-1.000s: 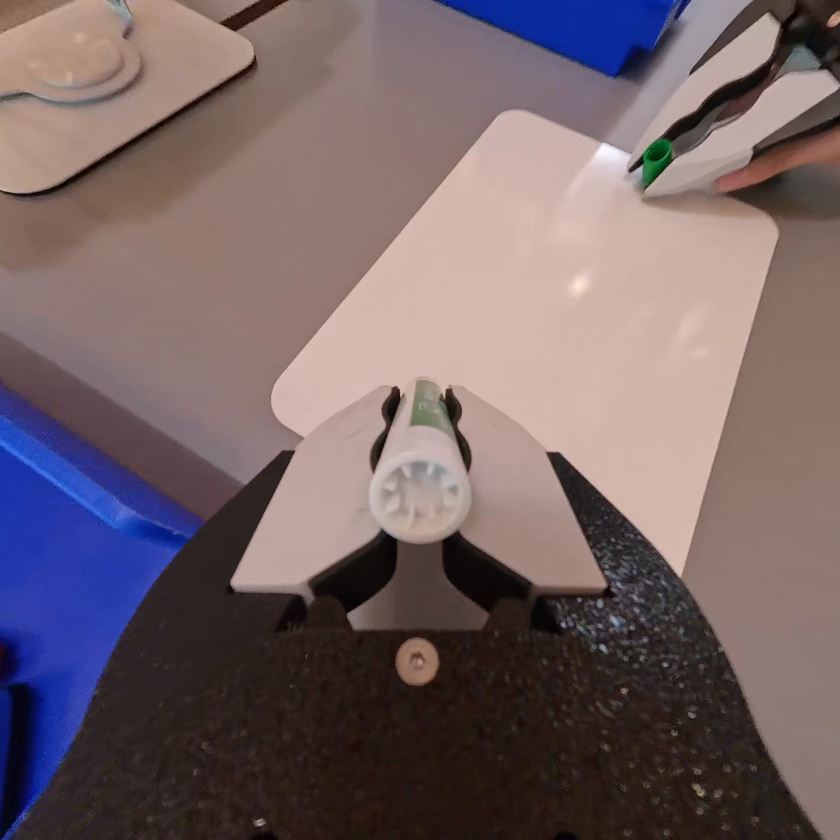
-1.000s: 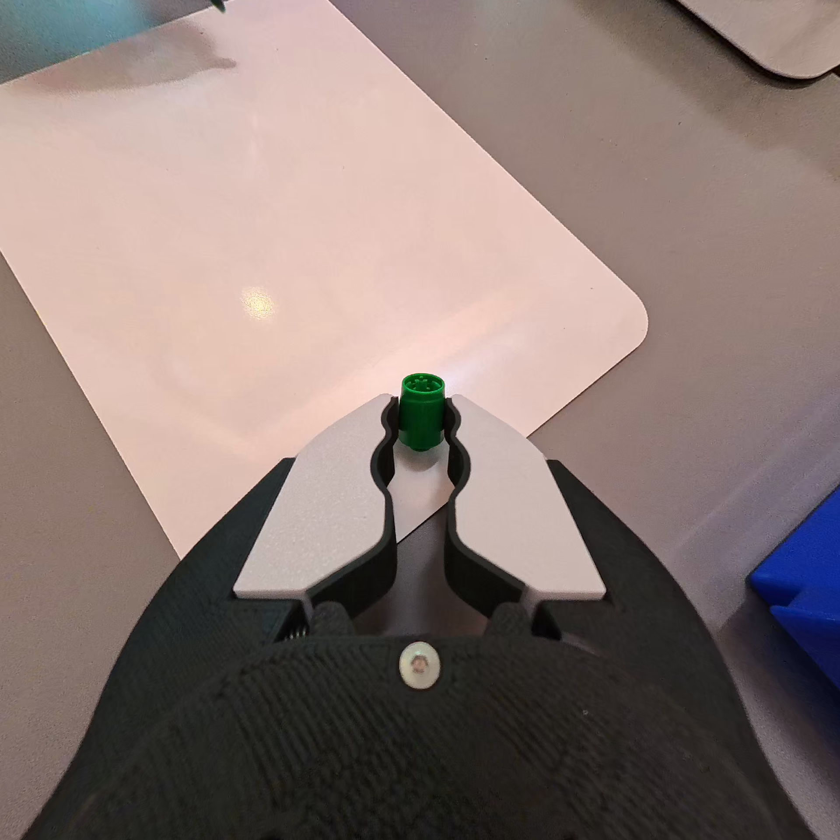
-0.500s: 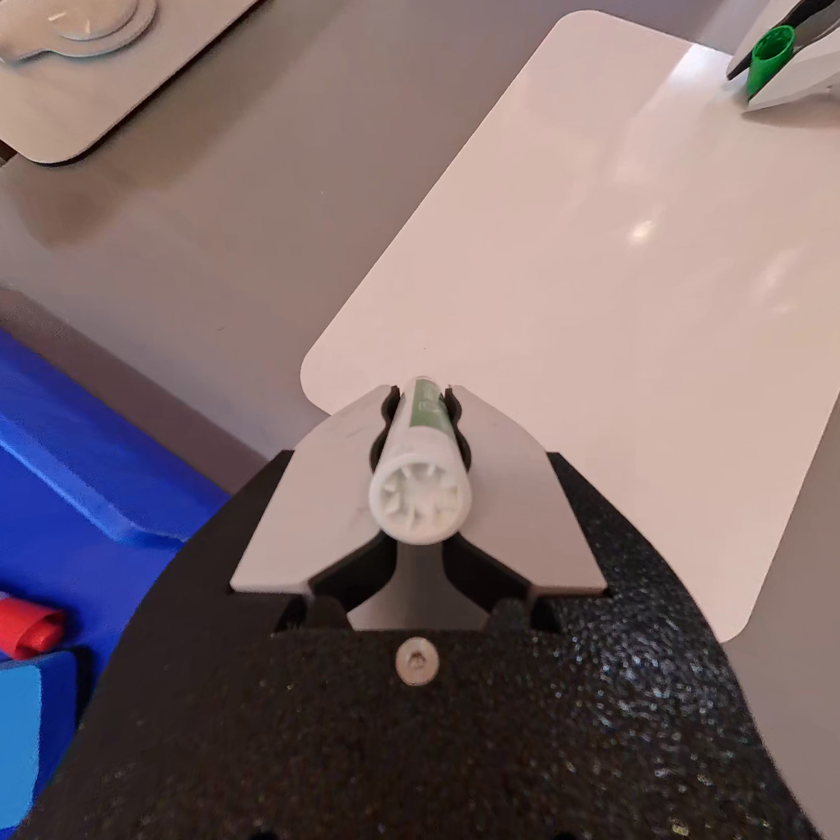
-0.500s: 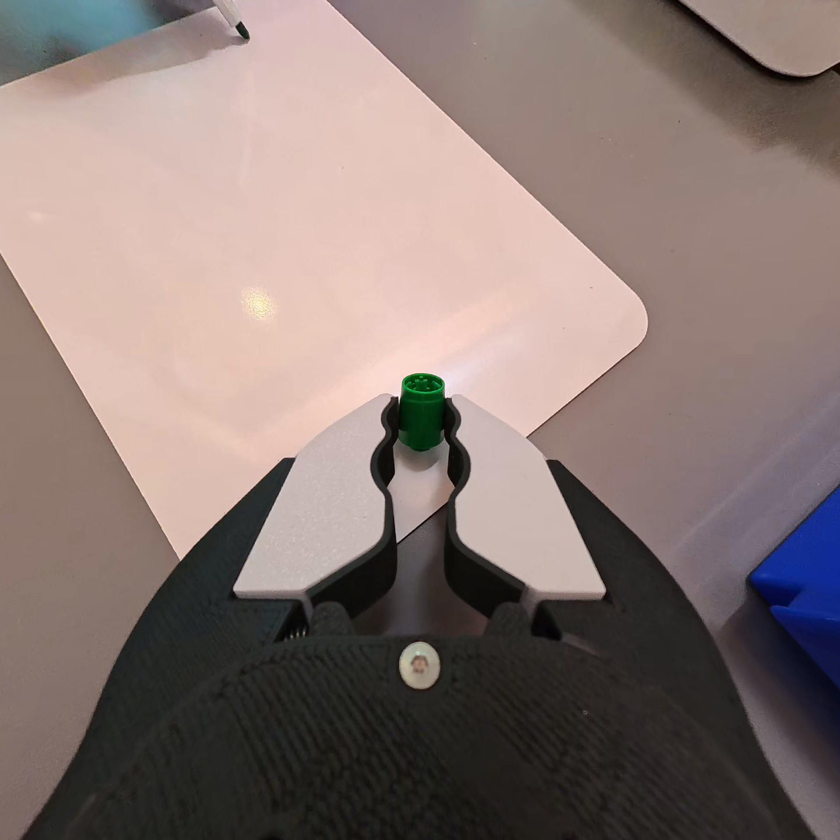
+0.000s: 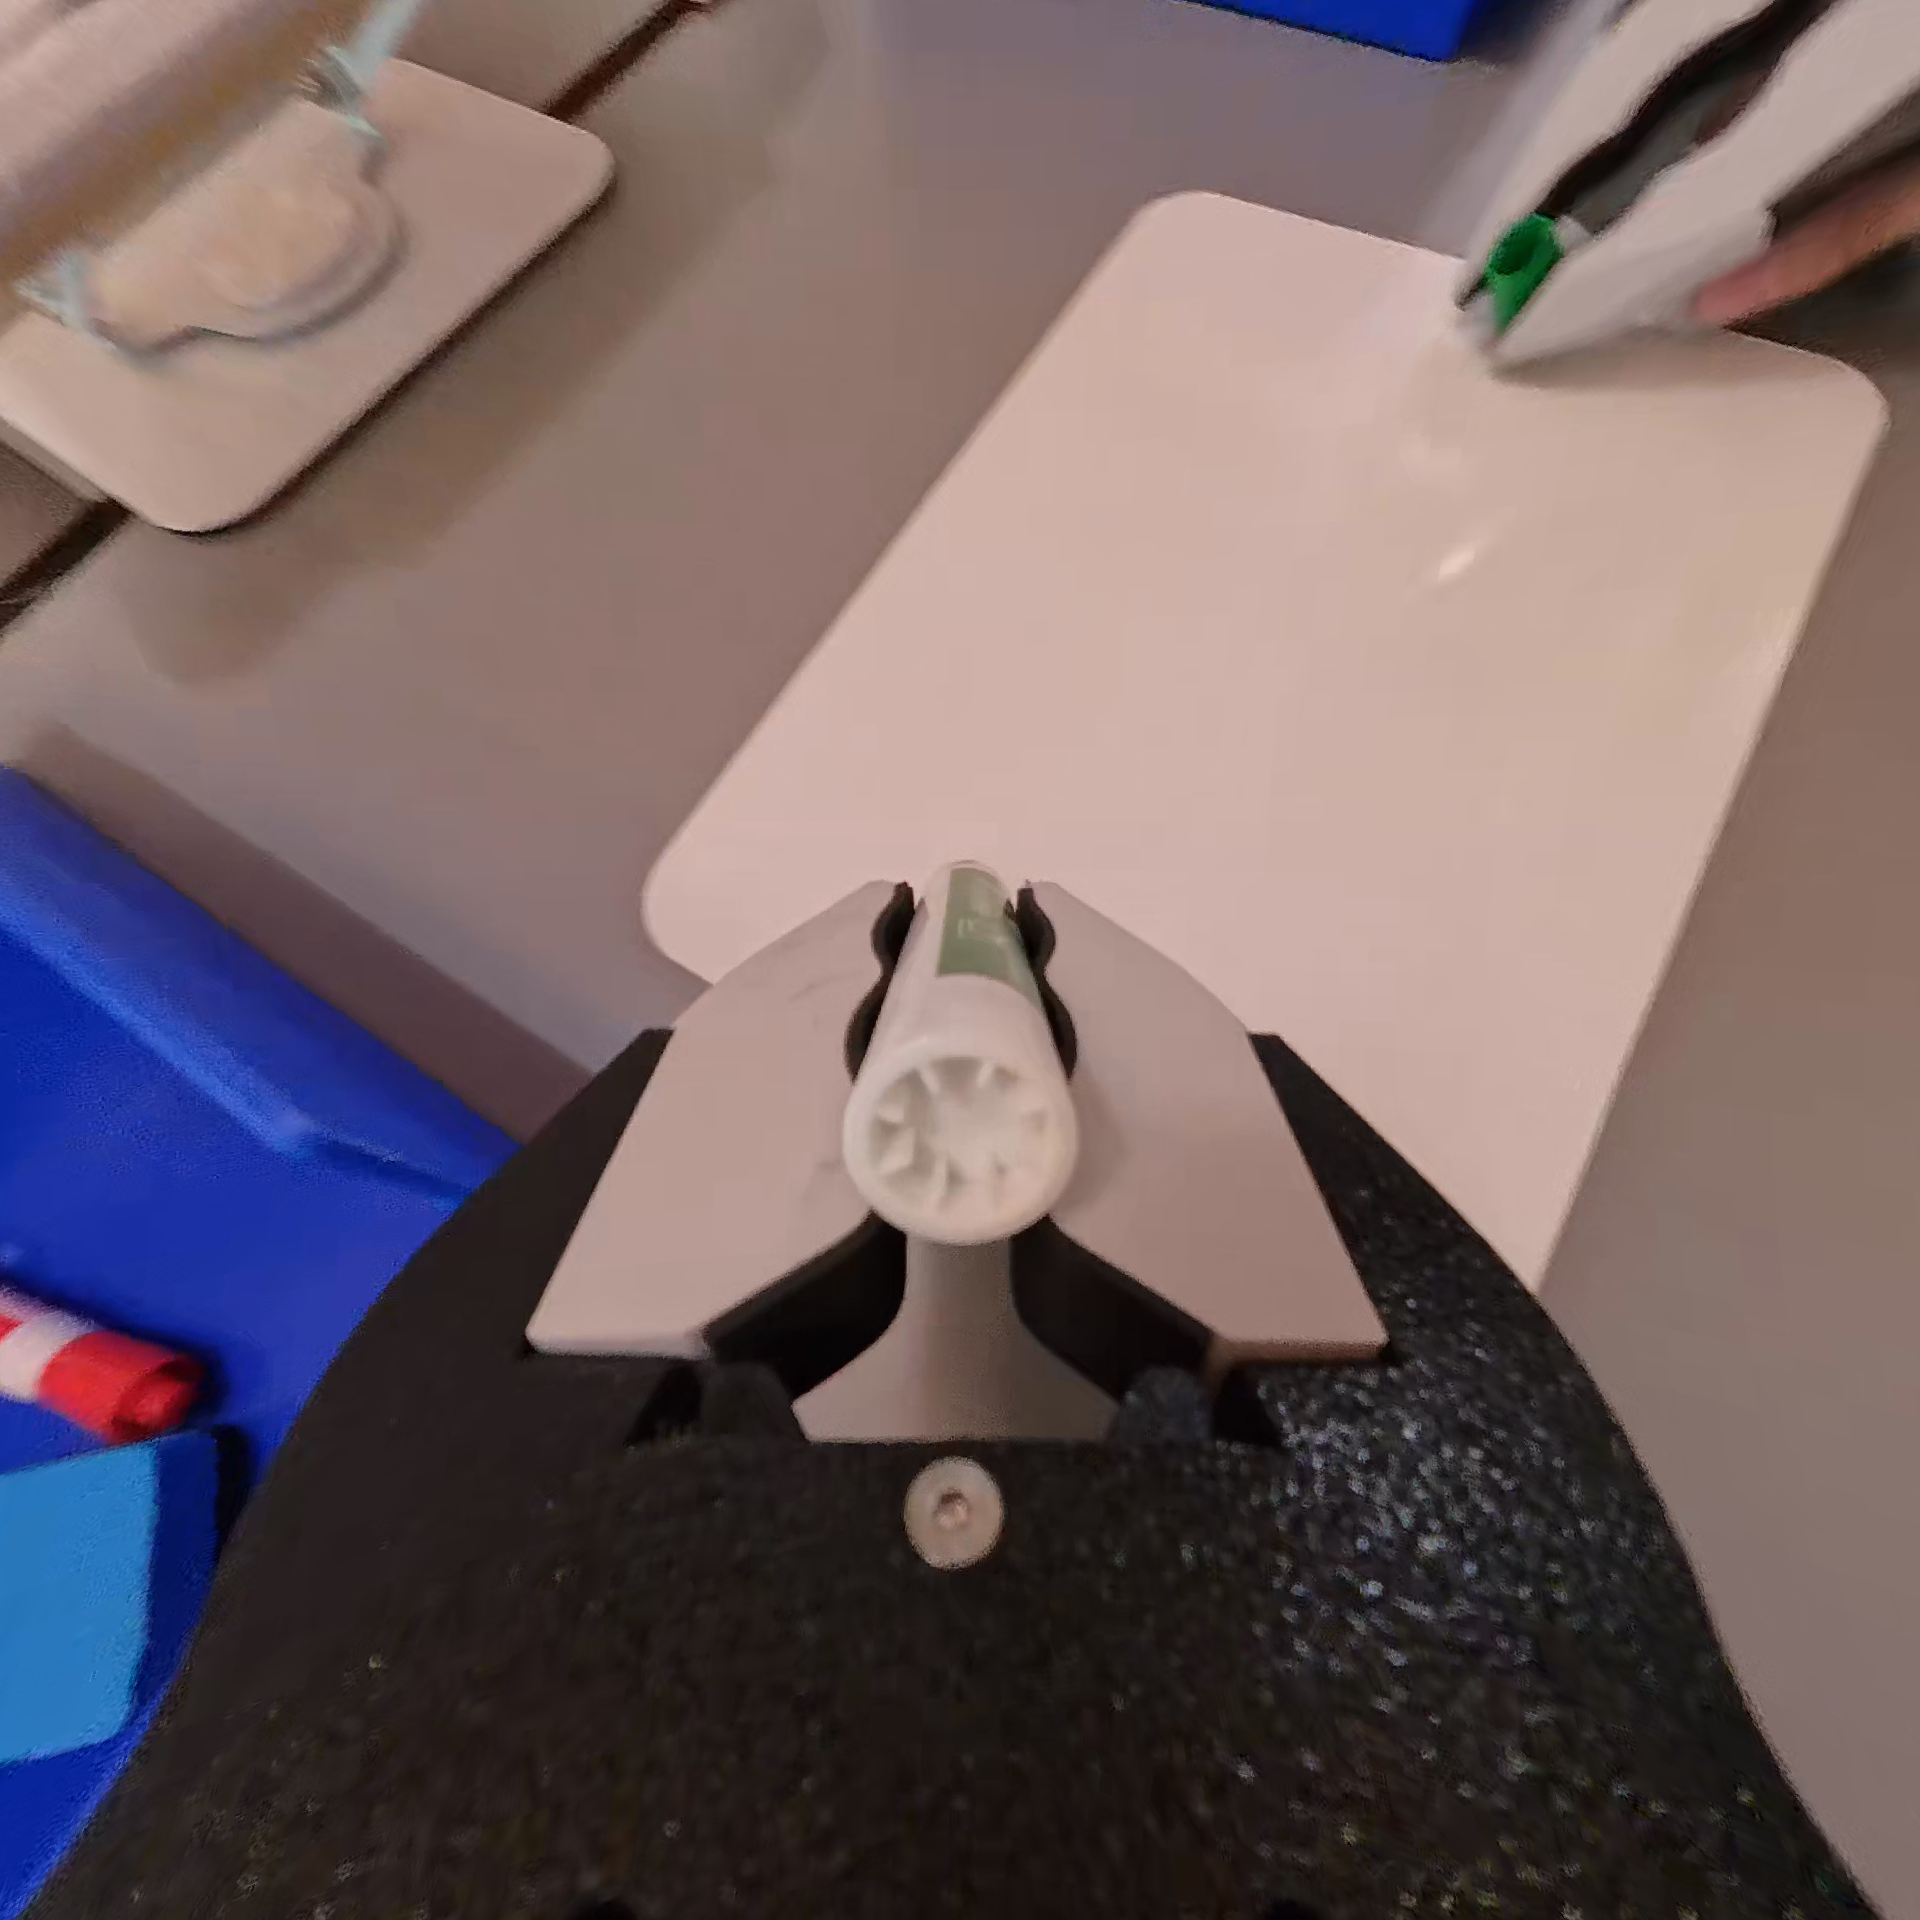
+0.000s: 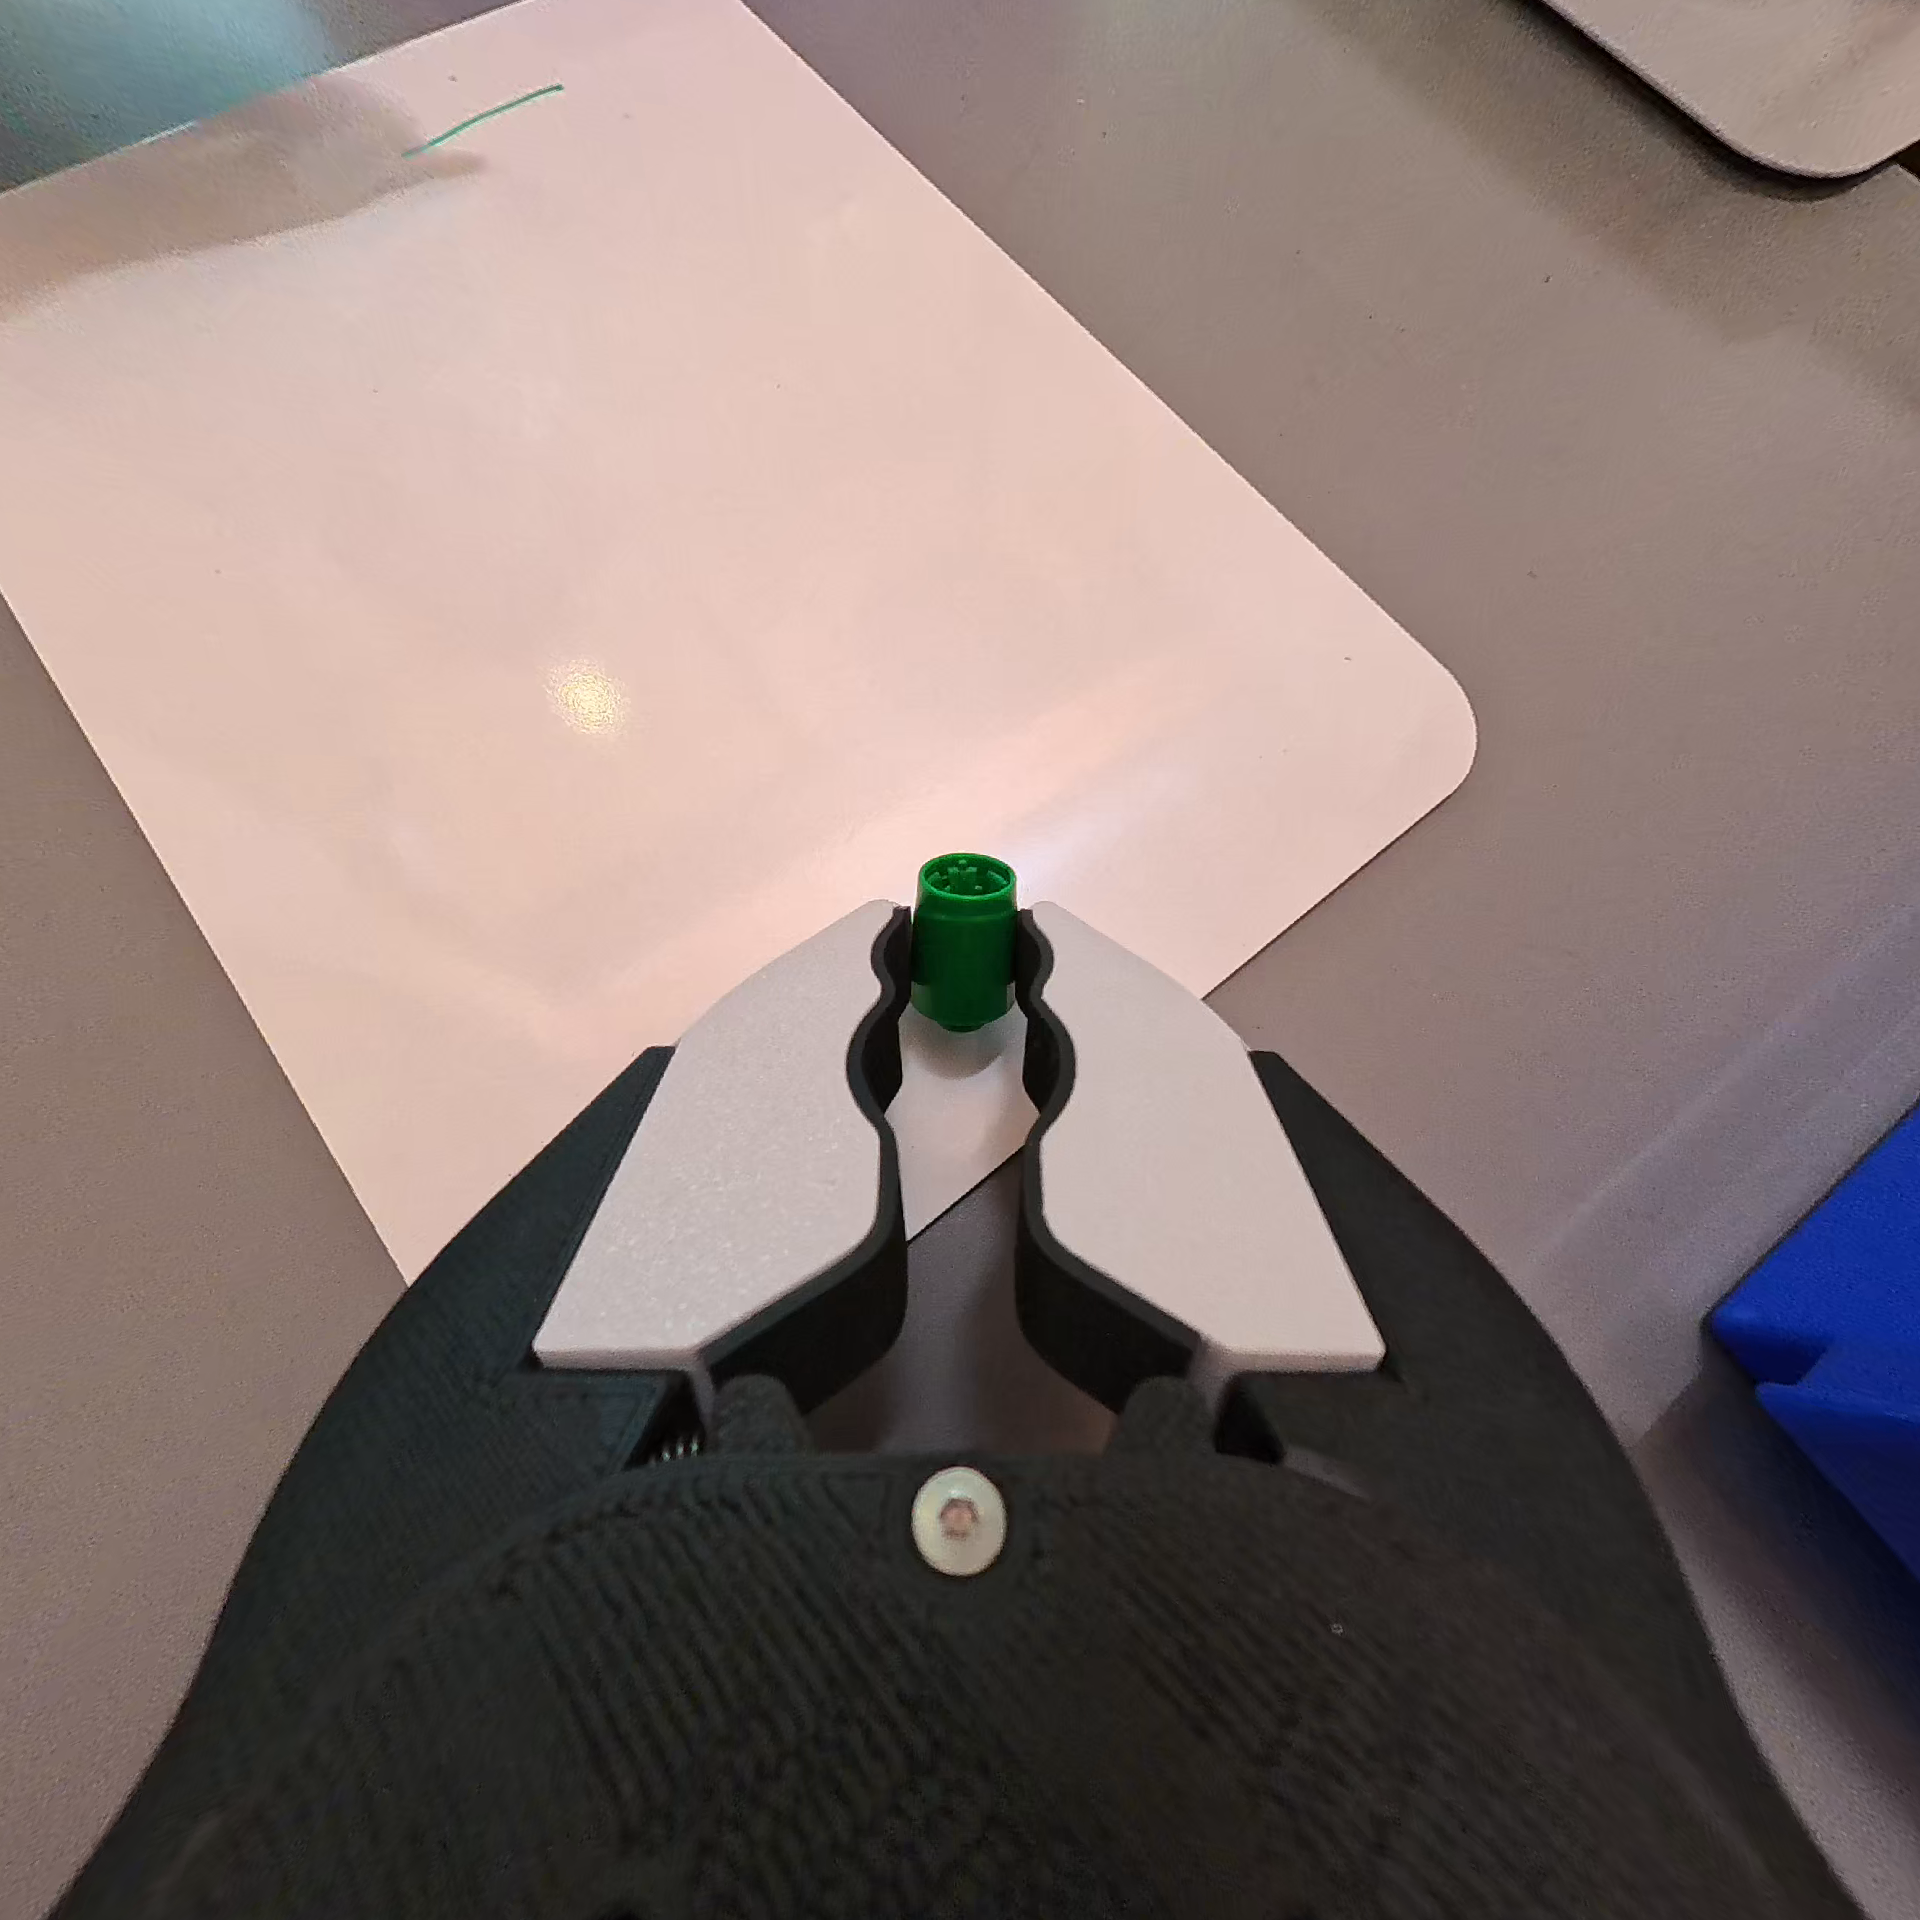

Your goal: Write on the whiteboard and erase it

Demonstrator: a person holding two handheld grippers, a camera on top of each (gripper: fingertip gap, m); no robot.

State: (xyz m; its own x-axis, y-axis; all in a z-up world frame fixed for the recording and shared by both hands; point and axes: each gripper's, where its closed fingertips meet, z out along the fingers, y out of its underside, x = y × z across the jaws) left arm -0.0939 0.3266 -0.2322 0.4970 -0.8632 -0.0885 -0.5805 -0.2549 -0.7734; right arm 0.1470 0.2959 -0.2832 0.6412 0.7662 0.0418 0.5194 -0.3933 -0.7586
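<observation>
White and glossy, the whiteboard (image 6: 644,499) lies flat on the grey table (image 6: 1558,436), with 1 short green stroke (image 6: 483,120) at its far left corner. The left gripper (image 5: 961,904) pinches a white marker (image 5: 961,1049) above the board's near corner. The right gripper (image 6: 961,914) pinches the green cap (image 6: 961,951) over the opposite corner. A blue bin (image 5: 156,987) sits to the left.

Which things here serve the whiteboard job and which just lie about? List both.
Job:
whiteboard
marker in the left claw
green cap in the right claw
green line

Lying about:
blue bin
red roll
grey mat
</observation>
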